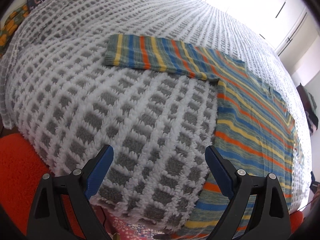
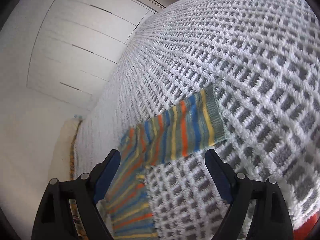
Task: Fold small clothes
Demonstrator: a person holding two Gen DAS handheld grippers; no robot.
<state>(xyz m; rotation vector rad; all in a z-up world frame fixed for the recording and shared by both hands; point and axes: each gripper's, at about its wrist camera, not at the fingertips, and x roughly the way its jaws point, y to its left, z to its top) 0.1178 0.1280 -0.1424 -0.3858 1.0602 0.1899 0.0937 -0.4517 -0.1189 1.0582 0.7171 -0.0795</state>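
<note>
Both grippers (image 1: 159,168) (image 2: 163,170) gape empty over the blanket (image 1: 120,104); pinch the sweater (image 1: 250,116) sleeve's cuff (image 1: 112,50), fold it flat across the body.

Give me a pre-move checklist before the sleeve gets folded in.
1. Left hand-held gripper open, nothing held: ok.
2. Right hand-held gripper open, nothing held: ok.
3. Striped sweater lying flat on the checked blanket: ok.
4. Sleeve stretched out straight, cuff free: ok.
5. Other sleeve's position: cannot tell, out of view.
6. Sweater hem fully on the bed: not ok, it drapes over the edge.
</note>
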